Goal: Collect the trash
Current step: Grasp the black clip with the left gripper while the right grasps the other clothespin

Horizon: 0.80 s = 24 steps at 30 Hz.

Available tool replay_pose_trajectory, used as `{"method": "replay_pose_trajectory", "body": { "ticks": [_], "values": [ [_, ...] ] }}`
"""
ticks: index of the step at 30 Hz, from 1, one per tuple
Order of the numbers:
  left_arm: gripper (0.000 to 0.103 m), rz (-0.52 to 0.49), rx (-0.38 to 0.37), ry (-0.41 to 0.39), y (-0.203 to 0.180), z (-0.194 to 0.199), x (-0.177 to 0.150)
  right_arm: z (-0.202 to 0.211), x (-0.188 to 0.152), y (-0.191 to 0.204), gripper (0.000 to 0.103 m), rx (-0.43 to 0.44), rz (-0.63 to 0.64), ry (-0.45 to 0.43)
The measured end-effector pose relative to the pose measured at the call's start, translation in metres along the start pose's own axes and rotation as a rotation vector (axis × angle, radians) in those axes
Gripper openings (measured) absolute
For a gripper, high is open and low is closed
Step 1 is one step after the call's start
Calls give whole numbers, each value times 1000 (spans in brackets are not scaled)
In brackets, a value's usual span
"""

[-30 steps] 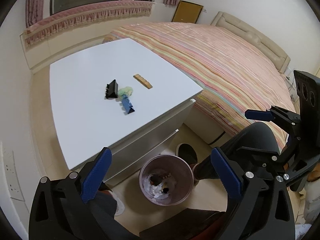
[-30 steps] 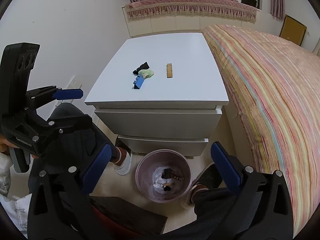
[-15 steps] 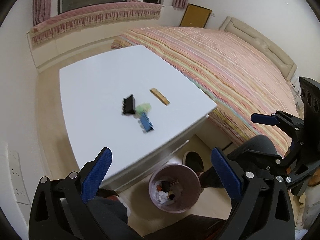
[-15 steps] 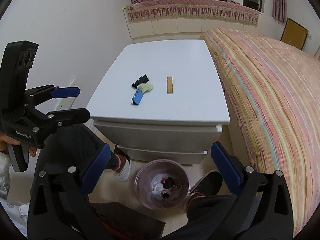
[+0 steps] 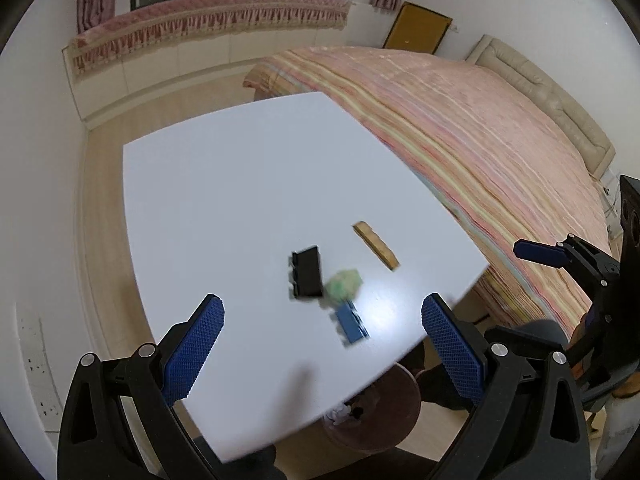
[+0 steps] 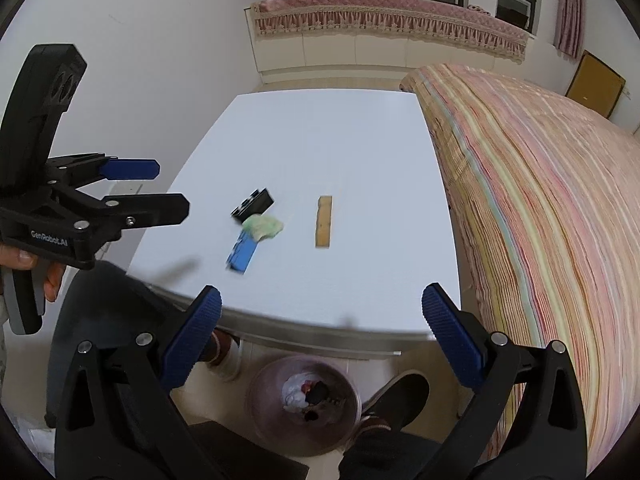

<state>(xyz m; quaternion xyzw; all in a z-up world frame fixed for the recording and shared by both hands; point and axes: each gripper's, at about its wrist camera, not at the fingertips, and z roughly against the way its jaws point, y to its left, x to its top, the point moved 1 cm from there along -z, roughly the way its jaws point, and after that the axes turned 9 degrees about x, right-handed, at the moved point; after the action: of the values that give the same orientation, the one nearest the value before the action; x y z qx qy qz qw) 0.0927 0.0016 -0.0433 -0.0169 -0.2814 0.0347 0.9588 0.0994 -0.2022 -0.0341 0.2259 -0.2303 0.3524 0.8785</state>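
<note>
Reading "GenRobot.AI" on the left tongs (image 6: 160,188), both they and the right tongs (image 6: 320,312) gape empty.

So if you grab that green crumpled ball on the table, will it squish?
Probably. The green crumpled wad looks soft and wrinkled like tissue, so it should squash between the fingers. It also seems very light, so a nudge might scoot it. It leans against the blue block, which may shift.

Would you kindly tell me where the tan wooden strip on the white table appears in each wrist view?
Left wrist: tan wooden strip lies right of centre, right of the black block.
Right wrist: strip at centre, upright in the picture.
Shared landmark: green crumpled wad, left of the strip in both.
</note>
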Motion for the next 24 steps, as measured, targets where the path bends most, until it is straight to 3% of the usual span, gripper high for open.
{"method": "replay_pose_trajectory", "body": {
  "ticks": [6, 10, 21, 24],
  "values": [
    [95, 14, 7, 55, 6, -36, 11, -31, 16, -9, 98, 15, 16, 23],
    [94, 23, 2, 87, 8, -56, 12, -50, 21, -12, 83, 18, 32, 49],
    [56, 6, 5, 106, 7, -78, 15, -86, 31, -19, 53, 26, 52, 63],
    [39, -10, -5, 107, 4, -78, 15, -92, 34, -17, 41, 21, 67, 70]
  ]
}}
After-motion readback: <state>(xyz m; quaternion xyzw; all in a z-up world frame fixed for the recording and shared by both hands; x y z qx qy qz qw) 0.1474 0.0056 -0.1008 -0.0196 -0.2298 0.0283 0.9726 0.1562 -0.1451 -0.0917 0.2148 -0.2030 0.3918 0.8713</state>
